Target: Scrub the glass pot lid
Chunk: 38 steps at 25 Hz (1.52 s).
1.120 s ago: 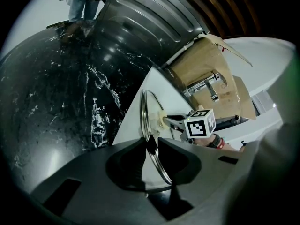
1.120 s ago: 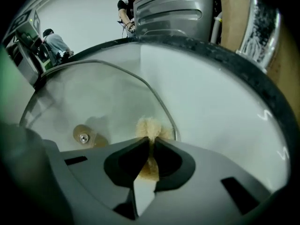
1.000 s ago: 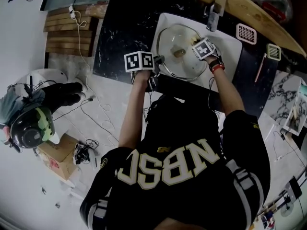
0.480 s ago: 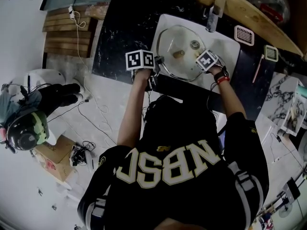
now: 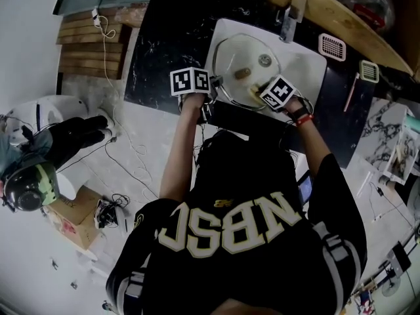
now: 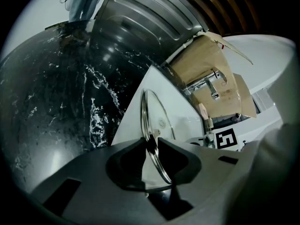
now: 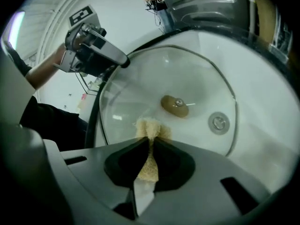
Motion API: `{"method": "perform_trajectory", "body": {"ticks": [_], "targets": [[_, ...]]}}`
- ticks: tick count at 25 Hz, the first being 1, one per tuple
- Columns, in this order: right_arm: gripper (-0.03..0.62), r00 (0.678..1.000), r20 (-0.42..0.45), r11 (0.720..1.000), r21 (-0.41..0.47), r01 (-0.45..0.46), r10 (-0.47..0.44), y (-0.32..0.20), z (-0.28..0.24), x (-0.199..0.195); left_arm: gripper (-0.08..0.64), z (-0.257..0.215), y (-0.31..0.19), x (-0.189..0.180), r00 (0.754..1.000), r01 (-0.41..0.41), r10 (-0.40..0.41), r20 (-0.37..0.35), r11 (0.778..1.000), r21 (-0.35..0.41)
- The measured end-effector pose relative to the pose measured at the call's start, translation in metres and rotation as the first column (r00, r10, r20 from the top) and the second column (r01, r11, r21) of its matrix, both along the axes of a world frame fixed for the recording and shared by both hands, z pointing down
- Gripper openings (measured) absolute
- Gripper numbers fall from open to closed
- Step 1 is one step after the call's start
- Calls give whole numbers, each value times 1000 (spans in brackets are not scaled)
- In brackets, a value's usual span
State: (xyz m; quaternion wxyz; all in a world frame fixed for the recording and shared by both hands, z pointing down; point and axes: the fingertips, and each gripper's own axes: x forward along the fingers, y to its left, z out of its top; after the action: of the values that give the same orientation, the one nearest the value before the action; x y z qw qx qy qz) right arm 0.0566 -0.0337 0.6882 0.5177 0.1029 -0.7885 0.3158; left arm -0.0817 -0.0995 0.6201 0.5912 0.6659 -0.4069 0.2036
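The round glass pot lid (image 5: 233, 54) with its shiny metal rim sat in the white square sink (image 5: 308, 64). The sink was set in the black stone table (image 5: 170, 38) at the person's 12 o'clock. The left claw (image 5: 213, 84) was clenched on the lid's rim at about 8 o'clock, so the lid could not slide. The right claw (image 5: 257, 92) was pinched tight on a small yellow sponge (image 7: 149, 128). The sponge looked to be touching the glass near the lid's 5 o'clock edge, a little way from the brown knob (image 7: 174, 105) in the middle. This looked like the rubbing step, with more glass left to clean. Next, the sponge should probably be pushed across the glass toward 12 o'clock and around the knob, while the left claw holds the rim firm.
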Motion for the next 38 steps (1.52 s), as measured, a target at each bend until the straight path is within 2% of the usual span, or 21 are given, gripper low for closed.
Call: {"method": "perform_trajectory", "body": {"ticks": [4,7,18,20,24,32,35,38], "targets": [[43,994,103,1000,17,-22,20,2,-18,-31,92,0,1,1,1000,0,0,2,1000,-1],[43,978,192,995,28,-92,85,-9,-27,-57,92,0,1,0,1000,2,-2,7,1000,-1],[46,955,247,966,156,-206,164,-75,-24,-97,92,1,0,-1,1000,10,-10,12,1000,-2],[46,953,241,956,186,-229,181,-87,-21,-96,92,0,0,-1,1000,11,-11,13,1000,-2],[49,947,219,915,277,-292,236,-116,-1,-86,92,1,0,-1,1000,10,-10,14,1000,-1],[49,891,287,864,266,-426,351,-150,17,-69,92,0,0,-1,1000,12,-11,12,1000,-1],[49,876,283,841,279,-464,390,-163,24,-56,92,0,0,-1,1000,9,-9,12,1000,-1],[51,874,250,817,319,-480,416,-172,18,-41,94,0,0,-1,1000,8,-8,13,1000,2]]}}
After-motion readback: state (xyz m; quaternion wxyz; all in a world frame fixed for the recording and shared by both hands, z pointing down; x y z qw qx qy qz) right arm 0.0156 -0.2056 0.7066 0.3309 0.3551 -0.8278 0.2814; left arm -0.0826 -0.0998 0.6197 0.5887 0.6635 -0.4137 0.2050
